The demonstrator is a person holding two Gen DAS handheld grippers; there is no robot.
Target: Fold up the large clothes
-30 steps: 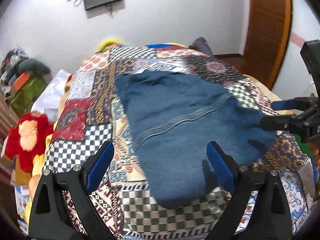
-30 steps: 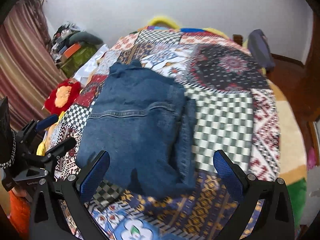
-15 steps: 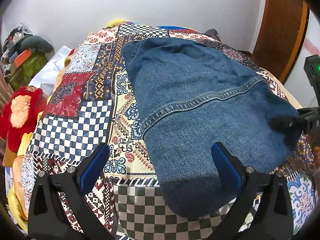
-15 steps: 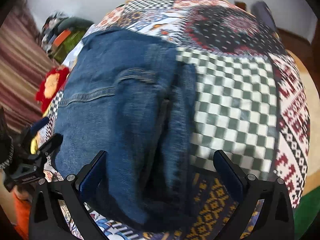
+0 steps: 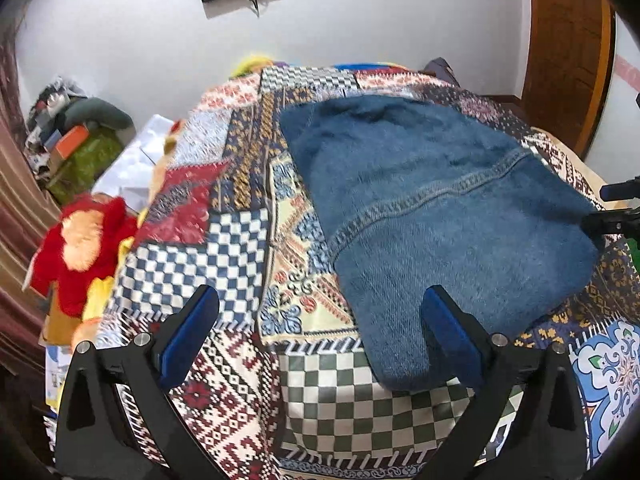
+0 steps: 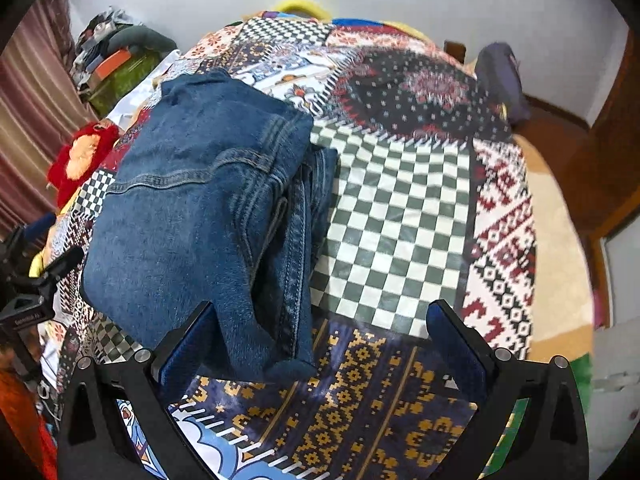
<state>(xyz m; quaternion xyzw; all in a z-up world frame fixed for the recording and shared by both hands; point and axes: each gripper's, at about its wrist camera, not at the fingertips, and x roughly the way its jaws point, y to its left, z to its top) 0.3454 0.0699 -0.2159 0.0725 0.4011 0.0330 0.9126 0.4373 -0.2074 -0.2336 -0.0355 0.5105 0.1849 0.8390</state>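
Observation:
A folded blue denim garment (image 5: pixel 440 208) lies on the patchwork bedspread (image 5: pixel 224 240). In the right wrist view the denim garment (image 6: pixel 200 208) shows stacked folded layers along its right side. My left gripper (image 5: pixel 320 336) is open and empty, hovering just short of the garment's near left corner. My right gripper (image 6: pixel 320 344) is open and empty, with its left finger (image 6: pixel 184 348) by the garment's near edge. The other gripper shows at the right edge of the left wrist view (image 5: pixel 616 216) and at the left edge of the right wrist view (image 6: pixel 36 280).
A red and orange plush toy (image 5: pixel 80 240) lies off the bed's left side. Piled clothes and boxes (image 5: pixel 76 140) stand by the wall. A wooden door (image 5: pixel 568 48) is at the right. A dark bag (image 6: pixel 500 76) sits at the bed's far right.
Both grippers pulled back slightly from the garment after coming in close. The garment lies as before. Both stay open.

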